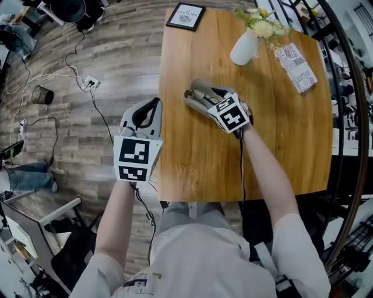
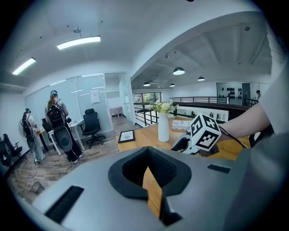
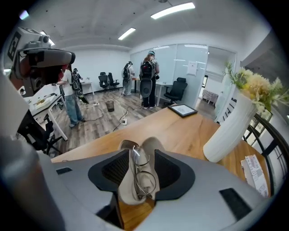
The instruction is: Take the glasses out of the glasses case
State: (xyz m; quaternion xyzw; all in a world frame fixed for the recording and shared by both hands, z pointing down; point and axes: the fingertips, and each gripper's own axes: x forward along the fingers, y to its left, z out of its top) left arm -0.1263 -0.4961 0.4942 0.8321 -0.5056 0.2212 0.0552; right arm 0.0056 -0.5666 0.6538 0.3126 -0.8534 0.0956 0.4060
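Observation:
A beige glasses case [image 3: 123, 191] stands open between my right gripper's [image 3: 137, 169] pads, and thin metal-framed glasses [image 3: 143, 180] lie inside it. In the head view the right gripper [image 1: 204, 100] holds the case [image 1: 197, 92] low over the middle of the wooden table [image 1: 280, 145]. My left gripper [image 1: 141, 113] hangs at the table's left edge, away from the case. Its jaws meet at the tips with nothing between them. From the left gripper [image 2: 148, 155] view, the right gripper's marker cube [image 2: 205, 132] shows ahead to the right.
A white vase [image 1: 245, 46] of flowers stands at the table's far side, a framed picture [image 1: 185, 16] at the far left corner, a printed booklet [image 1: 297, 65] at the far right. Cables run over the floor [image 1: 70, 93] to the left. A railing [image 1: 349, 116] borders the right.

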